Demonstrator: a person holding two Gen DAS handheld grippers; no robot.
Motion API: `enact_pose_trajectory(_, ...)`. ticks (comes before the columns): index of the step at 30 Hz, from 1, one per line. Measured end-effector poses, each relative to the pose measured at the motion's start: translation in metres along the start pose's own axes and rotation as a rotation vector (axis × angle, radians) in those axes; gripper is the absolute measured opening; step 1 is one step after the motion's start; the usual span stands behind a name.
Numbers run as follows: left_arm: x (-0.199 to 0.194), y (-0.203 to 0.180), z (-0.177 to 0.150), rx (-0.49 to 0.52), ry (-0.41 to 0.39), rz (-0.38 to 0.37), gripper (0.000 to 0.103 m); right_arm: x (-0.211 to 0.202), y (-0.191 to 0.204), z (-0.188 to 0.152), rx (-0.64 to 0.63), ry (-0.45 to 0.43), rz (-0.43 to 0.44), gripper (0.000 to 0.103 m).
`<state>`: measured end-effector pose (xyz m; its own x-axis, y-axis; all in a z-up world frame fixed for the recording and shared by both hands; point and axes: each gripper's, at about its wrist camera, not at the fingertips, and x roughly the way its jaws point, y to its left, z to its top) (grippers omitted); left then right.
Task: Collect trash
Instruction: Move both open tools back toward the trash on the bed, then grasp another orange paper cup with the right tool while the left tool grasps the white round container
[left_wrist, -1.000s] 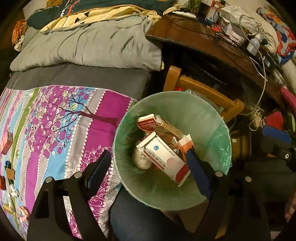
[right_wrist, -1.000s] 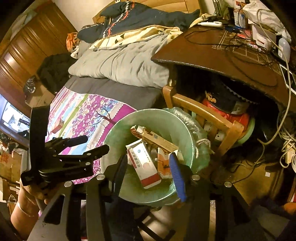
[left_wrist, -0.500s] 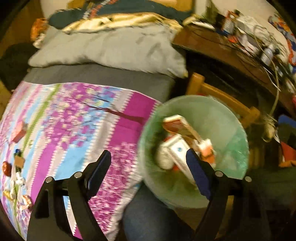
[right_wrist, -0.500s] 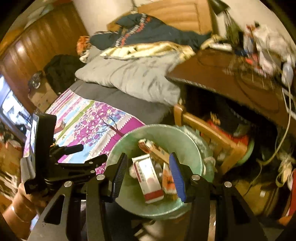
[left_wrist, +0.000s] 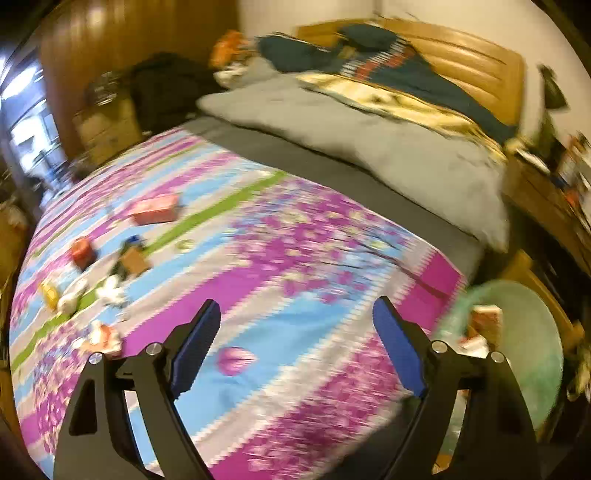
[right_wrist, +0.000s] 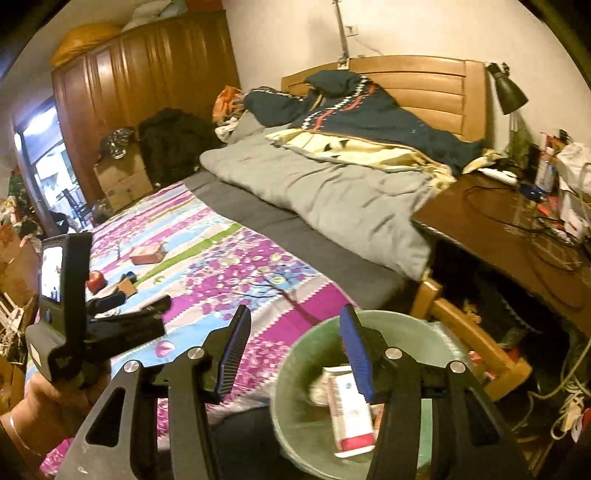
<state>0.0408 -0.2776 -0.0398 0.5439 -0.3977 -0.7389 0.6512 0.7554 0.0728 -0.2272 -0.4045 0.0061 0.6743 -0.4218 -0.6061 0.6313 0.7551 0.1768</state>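
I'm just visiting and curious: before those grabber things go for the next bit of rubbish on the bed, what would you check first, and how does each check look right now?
1. Left gripper empty and wide apart: ok, only the bedspread shows between its fingers.
2. Right gripper empty: ok, jaws opening, nothing between them.
3. Trash left to collect: ok, a pink box, a red item and small scraps lie on the far part of the bedspread.
4. Green bin within reach beside the bed: ok, boxes already inside.
5. Clear view of the scraps: not ok, the left wrist view is blurred.
6. What the scraps are: cannot tell.
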Motion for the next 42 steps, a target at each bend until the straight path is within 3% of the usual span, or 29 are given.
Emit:
enact_pose_trajectory(7,0.002,0.084,-0.014,-0.156,0.001,0.134,0.084,0.035,0.059,0.002,-0.052,0.048,0.098,0.058)
enact_pose_trajectory(14,0.009,0.173,-0.055,-0.326,0.067,0.234,0.084,0.079,0.144,-0.003,-0.170,0.126,0.234,0.063)
enact_pose_trajectory(17,0.011,0.225,-0.078,-0.434,0.107,0.278,0.084,0.100,0.183,-0.012,-0.223,0.176,0.291,0.063)
enact_pose_trajectory(24,0.006,0.324,-0.114,-0.583,0.141,0.402,0.084,0.143,0.269,-0.051,-0.385,0.296,0.438,0.070)
enact_pose_trajectory(29,0.006,0.370,-0.128,-0.663,0.154,0.445,0.084,0.167,0.338,-0.085,-0.568,0.349,0.574,0.074)
enact_pose_trajectory(33,0.011,0.388,-0.134,-0.704,0.169,0.440,0.084,0.190,0.390,-0.099,-0.716,0.302,0.629,0.075)
enact_pose_trajectory(37,0.025,0.401,-0.127,-0.674,0.192,0.429,0.084,0.220,0.437,-0.101,-0.794,0.263,0.679,0.074)
enact_pose_trajectory(39,0.026,0.409,-0.123,-0.679,0.179,0.431,0.084,0.232,0.456,-0.103,-0.837,0.258,0.688,0.069)
enact_pose_trajectory(42,0.027,0.421,-0.121,-0.716,0.167,0.442,0.084,0.254,0.483,-0.110,-0.907,0.291,0.701,0.052)
